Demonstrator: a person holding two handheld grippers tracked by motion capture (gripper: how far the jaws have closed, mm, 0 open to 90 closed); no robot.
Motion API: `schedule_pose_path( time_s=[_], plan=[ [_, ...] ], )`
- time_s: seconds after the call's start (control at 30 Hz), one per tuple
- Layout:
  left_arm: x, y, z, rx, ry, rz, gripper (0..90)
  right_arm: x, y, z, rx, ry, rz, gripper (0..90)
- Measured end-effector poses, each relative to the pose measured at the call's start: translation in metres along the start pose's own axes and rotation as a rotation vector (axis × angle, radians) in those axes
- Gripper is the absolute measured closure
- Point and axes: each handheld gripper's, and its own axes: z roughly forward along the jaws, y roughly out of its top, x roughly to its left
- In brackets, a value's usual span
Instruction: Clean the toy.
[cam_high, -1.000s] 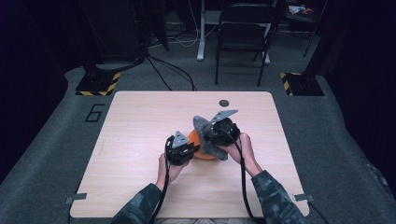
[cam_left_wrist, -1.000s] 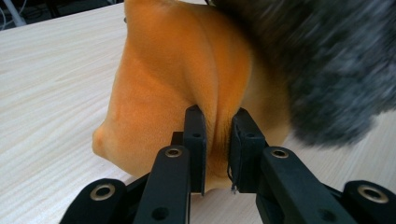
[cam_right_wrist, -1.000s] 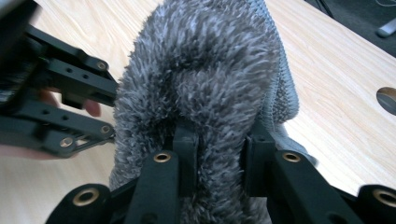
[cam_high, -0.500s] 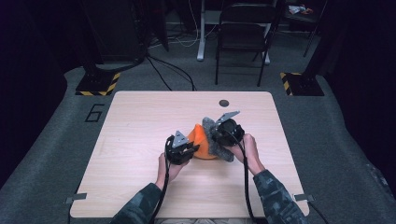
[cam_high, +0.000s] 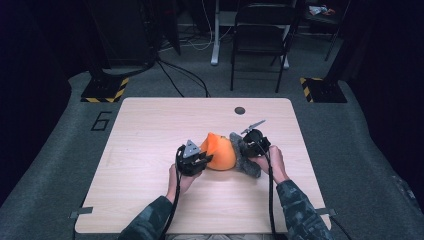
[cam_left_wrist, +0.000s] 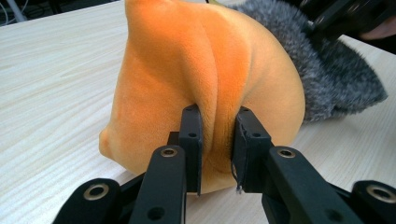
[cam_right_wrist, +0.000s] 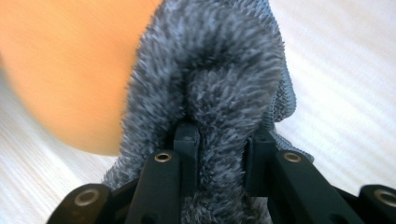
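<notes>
An orange plush piece (cam_high: 218, 152) lies mid-table with a grey furry piece (cam_high: 245, 156) joined to its right side. My left gripper (cam_high: 201, 161) is at the orange plush's left side, shut on a pinched fold of the orange fabric (cam_left_wrist: 217, 116). My right gripper (cam_high: 247, 142) is at the right, shut on a ridge of the grey fur (cam_right_wrist: 219, 107). In the left gripper view the grey fur (cam_left_wrist: 327, 70) trails off to the right, with the other gripper at the top right corner. The right gripper view has the orange plush (cam_right_wrist: 70, 65) at its left.
The light wooden table (cam_high: 150, 130) has a dark round grommet (cam_high: 240, 110) near its far edge. A black folding chair (cam_high: 260, 40) and stand bases with hazard stripes (cam_high: 105, 90) sit on the grey floor beyond.
The right gripper has pulled the grey fur to the right, off the top of the orange plush, which now shows more fully. The left gripper has stayed in place.
</notes>
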Motion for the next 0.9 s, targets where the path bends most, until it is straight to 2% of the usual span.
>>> schedule_pose_path(
  time_s=[0.03,0.2,0.23,0.33,0.37,0.4,0.47,0.6,0.77,0.8,0.83,0.9],
  plan=[
    [0.0,0.0,0.001,-0.011,0.008,-0.005,75.4,-0.001,-0.002,0.004,0.027,-0.01,0.012,71.4],
    [0.003,-0.001,0.0,-0.012,0.0,-0.016,75.3,-0.011,-0.01,0.021,0.077,-0.003,0.023,71.2],
    [0.003,-0.001,0.0,-0.012,0.003,-0.013,75.2,-0.011,-0.01,0.02,0.074,0.002,0.026,71.1],
    [0.004,-0.001,-0.001,-0.006,-0.003,-0.014,75.1,-0.01,-0.006,0.011,0.053,-0.023,0.008,71.2],
    [0.004,-0.001,-0.001,-0.006,-0.003,-0.014,75.2,-0.009,-0.004,0.006,0.037,-0.038,0.007,71.2],
    [0.004,-0.001,-0.001,-0.011,0.001,-0.013,75.1,-0.009,-0.002,0.0,0.012,-0.026,0.01,71.2],
    [0.002,-0.001,-0.001,-0.012,0.005,-0.006,75.1,-0.006,0.003,-0.012,-0.029,-0.043,-0.022,71.3],
    [0.0,0.0,-0.001,-0.007,0.008,0.004,75.0,0.006,0.014,-0.034,-0.116,-0.022,-0.053,71.5],
    [-0.002,0.0,0.0,-0.009,0.01,0.006,74.9,0.031,0.026,-0.05,-0.212,0.001,-0.114,71.6],
    [-0.003,0.001,0.0,-0.009,0.011,0.01,74.9,0.037,0.028,-0.052,-0.217,0.003,-0.133,71.6],
    [-0.003,0.001,-0.001,-0.001,0.011,0.014,74.9,0.048,0.032,-0.052,-0.233,0.006,-0.157,71.6],
    [-0.004,0.001,0.0,-0.003,0.017,0.027,75.0,0.052,0.033,-0.051,-0.247,0.012,-0.157,71.6]
  ],
)
